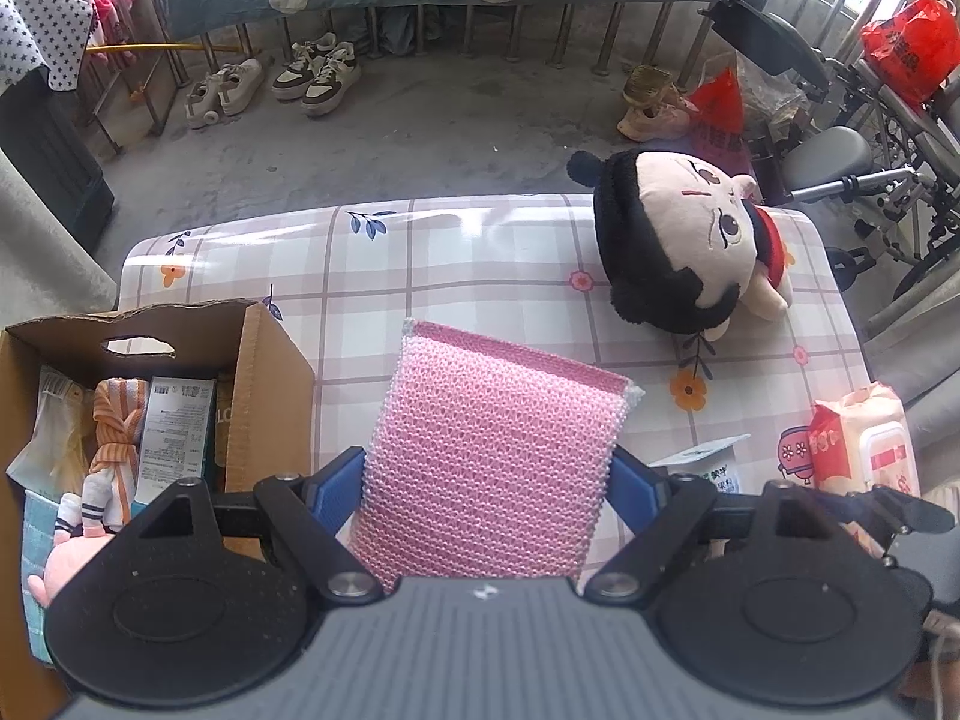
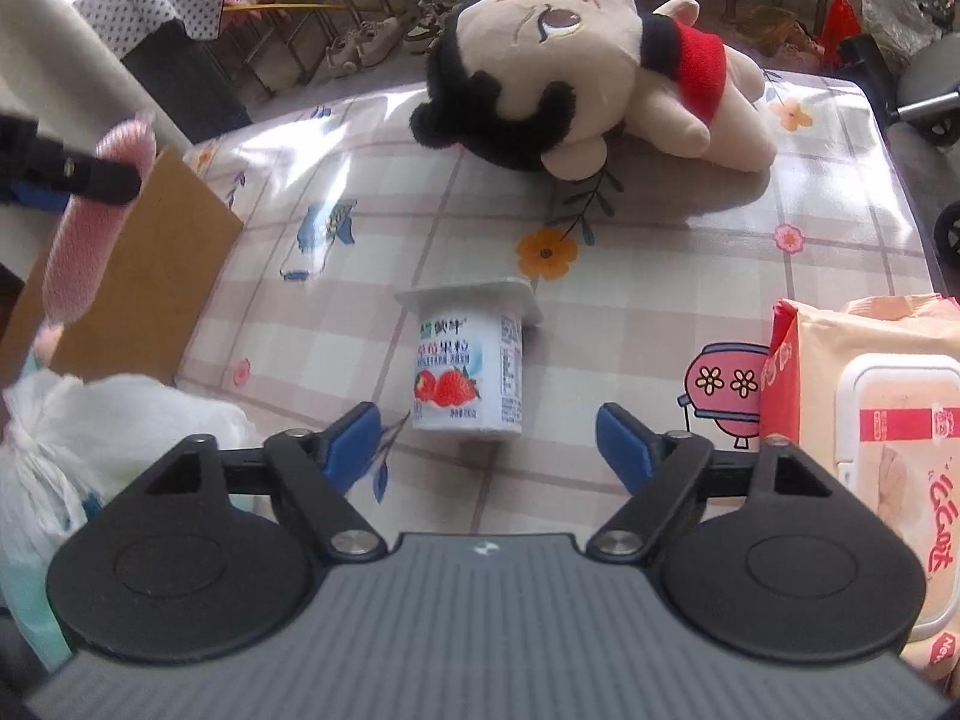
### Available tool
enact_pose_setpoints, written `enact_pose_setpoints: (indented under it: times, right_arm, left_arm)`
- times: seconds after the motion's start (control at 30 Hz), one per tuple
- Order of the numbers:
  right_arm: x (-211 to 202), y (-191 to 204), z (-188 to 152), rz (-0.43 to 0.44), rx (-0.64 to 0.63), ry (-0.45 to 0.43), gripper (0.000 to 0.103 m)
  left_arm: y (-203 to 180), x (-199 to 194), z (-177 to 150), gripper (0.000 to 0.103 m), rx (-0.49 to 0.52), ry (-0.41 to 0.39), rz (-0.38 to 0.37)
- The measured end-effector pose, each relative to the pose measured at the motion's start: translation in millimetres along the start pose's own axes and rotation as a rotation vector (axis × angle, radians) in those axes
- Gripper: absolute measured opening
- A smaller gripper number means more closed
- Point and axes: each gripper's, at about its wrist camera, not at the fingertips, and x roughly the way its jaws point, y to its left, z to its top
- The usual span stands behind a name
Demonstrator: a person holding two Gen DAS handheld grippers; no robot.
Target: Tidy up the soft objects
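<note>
**Pink sponge held over table, beside the box**

Left gripper (image 1: 489,474) clamped on pink mesh sponge (image 1: 498,450), lifted above checked tablecloth (image 1: 480,252), just right of cardboard box (image 1: 270,372) (already holding packets and a small doll). Right gripper (image 2: 489,435) spread wide, gripping nothing, facing strawberry yogurt cup (image 2: 471,360). Plush doll (image 2: 594,66) lying sideways beyond it; wet-wipes pack (image 2: 888,420) at right.
</note>
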Motion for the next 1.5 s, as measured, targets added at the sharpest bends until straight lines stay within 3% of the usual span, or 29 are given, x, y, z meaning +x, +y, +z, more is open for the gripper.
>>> enact_pose_setpoints:
  times: [0.1,0.17,0.27,0.37,0.4,0.5,0.67,0.73,1.07,1.23,1.33,1.4,1.5]
  right_arm:
    - [10,-8,25,0.076,0.075,0.034,0.090]
    - [32,-9,43,0.103,0.079,0.115,0.092]
    - [62,-5,60,0.077,0.052,0.204,0.091]
    - [79,-4,68,0.058,0.037,0.256,0.067]
    - [79,-2,68,0.064,0.029,0.258,0.046]
    - [68,8,64,0.029,-0.031,0.200,0.048]
    - [36,26,40,-0.039,-0.193,-0.024,0.048]
    - [32,28,30,-0.067,-0.225,-0.072,0.048]
    - [25,18,-19,-0.098,-0.250,-0.151,0.047]
    - [16,14,-24,-0.079,-0.232,-0.117,0.047]
    - [9,12,-14,-0.041,-0.167,-0.108,0.059]
    - [10,11,-3,-0.026,-0.134,-0.099,0.079]
    - [24,10,16,0.004,-0.105,-0.056,0.081]
  left_arm:
    - [2,1,0,0.084,-0.004,0.005,0.004]
    - [3,2,0,0.084,-0.002,0.006,0.008]
    - [3,2,0,0.084,-0.006,0.007,0.011]
    - [4,1,0,0.084,-0.006,0.004,0.016]
    - [5,0,0,0.084,-0.007,0.003,0.018]
    - [6,0,0,0.084,-0.012,0.001,0.019]
    - [8,1,1,0.084,-0.013,0.003,0.018]
    - [8,1,1,0.084,-0.011,0.001,0.016]
    - [4,3,3,0.084,0.003,0.000,0.018]
    - [2,3,3,0.084,0.005,0.000,0.016]
    - [2,3,3,0.084,0.005,-0.001,0.016]
    - [1,3,3,0.084,0.006,-0.001,0.017]
    - [0,4,4,0.084,0.002,0.002,0.018]
